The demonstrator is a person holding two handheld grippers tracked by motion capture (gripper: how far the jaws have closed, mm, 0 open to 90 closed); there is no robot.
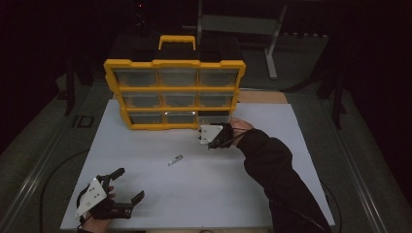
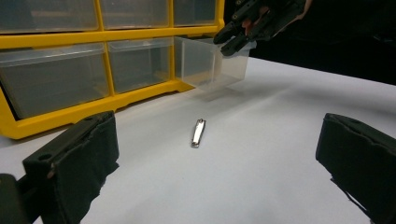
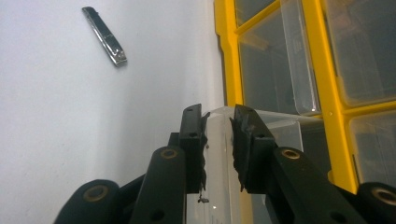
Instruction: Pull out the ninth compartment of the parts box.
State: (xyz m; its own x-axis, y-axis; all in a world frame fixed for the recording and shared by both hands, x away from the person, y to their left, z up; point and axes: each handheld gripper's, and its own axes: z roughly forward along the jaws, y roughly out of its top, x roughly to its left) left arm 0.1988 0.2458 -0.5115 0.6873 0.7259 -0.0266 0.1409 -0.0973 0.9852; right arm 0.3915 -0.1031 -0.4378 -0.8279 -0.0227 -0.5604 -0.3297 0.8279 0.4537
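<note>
Seemingly unlabelled clear drawer [image 2: 212,63], tool-gripped [image 3: 217,140].

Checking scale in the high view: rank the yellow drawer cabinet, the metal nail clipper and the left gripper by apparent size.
1. Drawer cabinet, largest.
2. Left gripper, nearer the camera, so flattered.
3. Nail clipper, smallest.
</note>
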